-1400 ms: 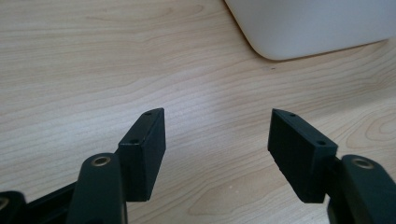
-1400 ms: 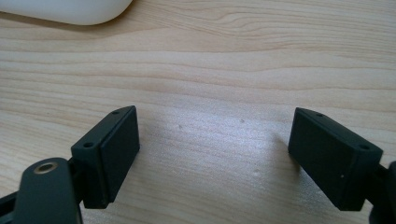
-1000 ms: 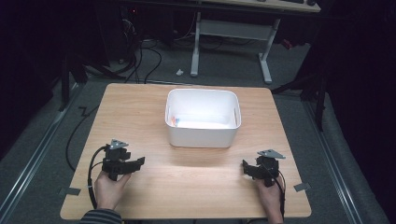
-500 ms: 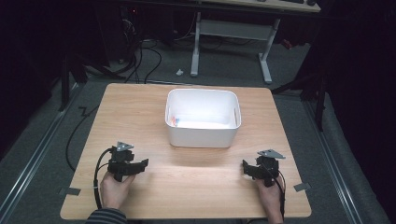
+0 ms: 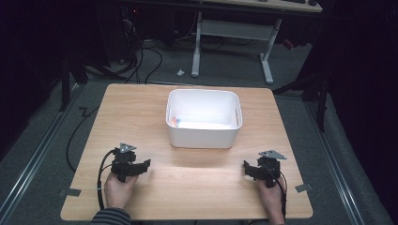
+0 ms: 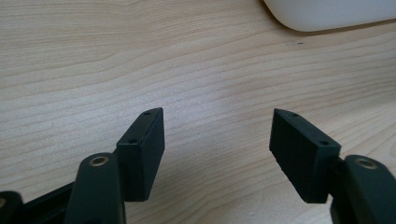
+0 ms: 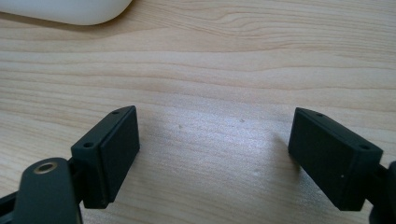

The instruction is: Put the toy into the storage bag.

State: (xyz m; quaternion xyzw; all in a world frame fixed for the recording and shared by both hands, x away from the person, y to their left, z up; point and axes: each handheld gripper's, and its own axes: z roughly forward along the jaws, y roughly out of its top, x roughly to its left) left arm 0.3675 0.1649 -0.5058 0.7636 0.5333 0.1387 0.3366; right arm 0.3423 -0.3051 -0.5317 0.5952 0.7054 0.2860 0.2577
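Observation:
My left gripper (image 5: 145, 164) rests low over the wooden table (image 5: 202, 187) at the front left, held in a hand, its jaws pointing right. In the left gripper view the left gripper (image 6: 218, 114) is open with only bare wood between its pads. My right gripper (image 5: 247, 167) sits at the front right, held in the other hand and pointing left. The right gripper (image 7: 215, 112) is also open, wider, with nothing in it. A white plastic bin (image 5: 202, 136) stands mid-table beyond both, with a small orange thing (image 5: 173, 122) inside at its left.
A corner of the white bin (image 6: 327, 11) lies ahead of the left jaws, and the bin (image 7: 65, 9) also edges the right gripper view. Cables trail from both grippers. Beyond the table are a dark floor with cables (image 5: 141, 61) and a desk frame (image 5: 234, 33).
The left hand has sunk a little toward the table and shifted slightly right. The right hand and the bin have not moved.

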